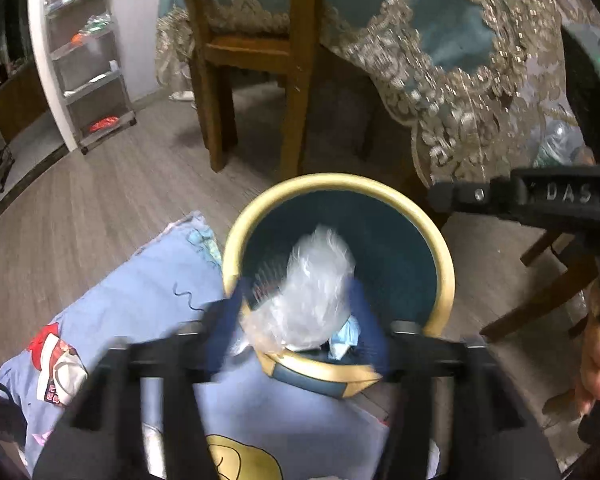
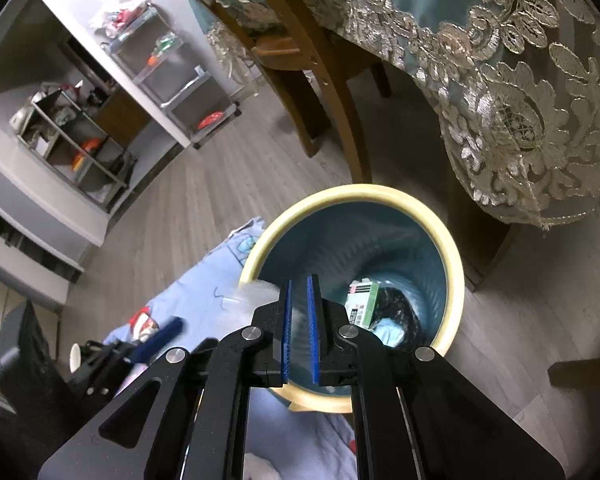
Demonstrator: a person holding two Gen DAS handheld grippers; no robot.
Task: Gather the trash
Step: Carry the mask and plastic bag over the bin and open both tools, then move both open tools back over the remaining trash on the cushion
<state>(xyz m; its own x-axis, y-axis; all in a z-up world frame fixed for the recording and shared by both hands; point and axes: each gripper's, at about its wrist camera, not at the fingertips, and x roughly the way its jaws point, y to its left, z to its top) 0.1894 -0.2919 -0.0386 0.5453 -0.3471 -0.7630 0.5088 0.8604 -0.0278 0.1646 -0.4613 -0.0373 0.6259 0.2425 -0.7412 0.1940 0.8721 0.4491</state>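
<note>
Crumpled clear plastic bag [image 1: 312, 296] over mouth of round teal bin with cream rim [image 1: 446, 276], between spread fingers of left tool [image 1: 296, 320], pads not pressing. Right tool [image 2: 300, 320] pressed together, empty, above bin rim. Green-white carton [image 2: 362, 302] deep inside. Blue cartoon-print blanket [image 1: 140, 280] touches bin's left; wooden chair [image 1: 296, 80] and lace-edged teal cloth [image 1: 460, 80] close behind.

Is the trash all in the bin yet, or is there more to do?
Some is done: a green-and-white carton and dark scraps already lie at the bottom of the bin. In hand: a crinkly clear plastic bag sits between the left claw's open fingers, right over the bin's mouth, so it looks about to drop in. The right claw is shut and holds nothing. No more loose trash shows here.
</note>
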